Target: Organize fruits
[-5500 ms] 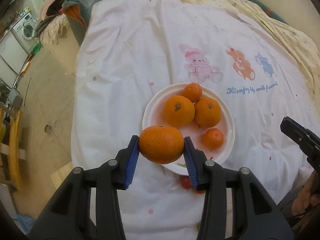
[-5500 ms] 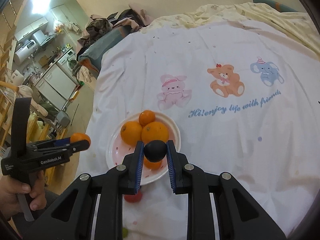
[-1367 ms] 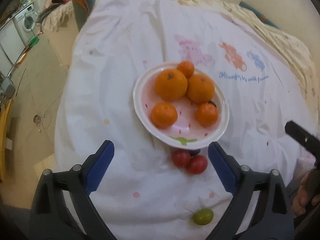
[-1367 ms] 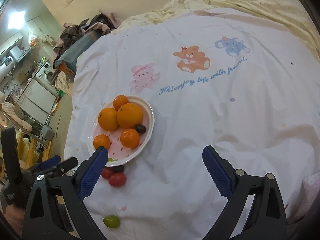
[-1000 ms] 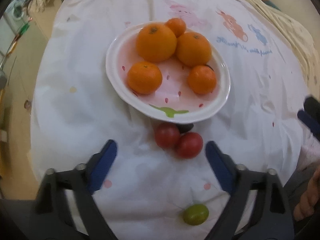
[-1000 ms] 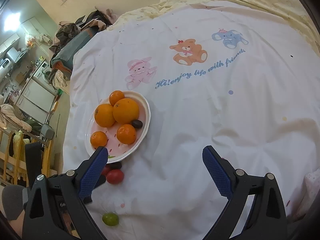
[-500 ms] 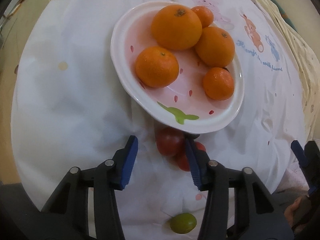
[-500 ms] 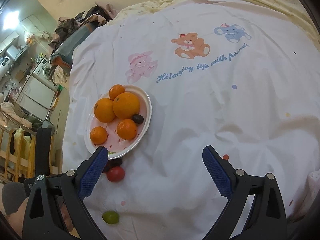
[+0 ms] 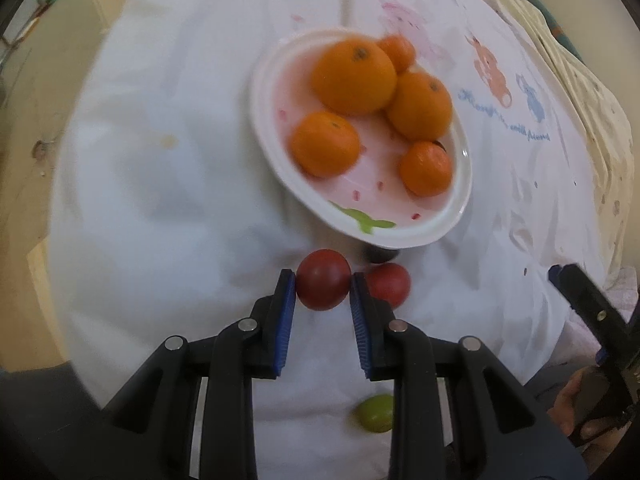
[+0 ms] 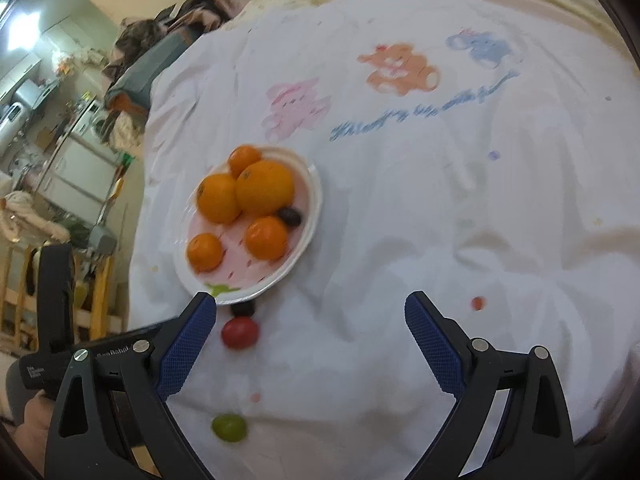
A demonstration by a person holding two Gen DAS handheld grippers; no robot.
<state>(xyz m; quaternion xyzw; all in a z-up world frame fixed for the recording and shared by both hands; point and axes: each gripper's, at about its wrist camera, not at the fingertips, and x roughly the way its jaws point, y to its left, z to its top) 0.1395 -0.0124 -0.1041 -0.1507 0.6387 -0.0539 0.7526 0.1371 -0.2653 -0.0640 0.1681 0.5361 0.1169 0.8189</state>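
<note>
A white and pink plate holds several oranges and a dark grape. My left gripper is shut on a red tomato just in front of the plate. A second red tomato lies touching it on the right, also in the right wrist view. A dark grape lies at the plate's rim. A green grape lies nearer to me. My right gripper is open and empty above the cloth, right of the fruit.
The white cloth with cartoon animal prints covers a soft, wrinkled surface. Its left edge drops to the floor, with kitchen furniture and a clothes pile beyond. The left gripper's body shows at the lower left of the right wrist view.
My left gripper has dropped the orange on the plate, moved down in front of it and shut on the left red tomato. My right gripper has let go of the dark grape and stays open.
</note>
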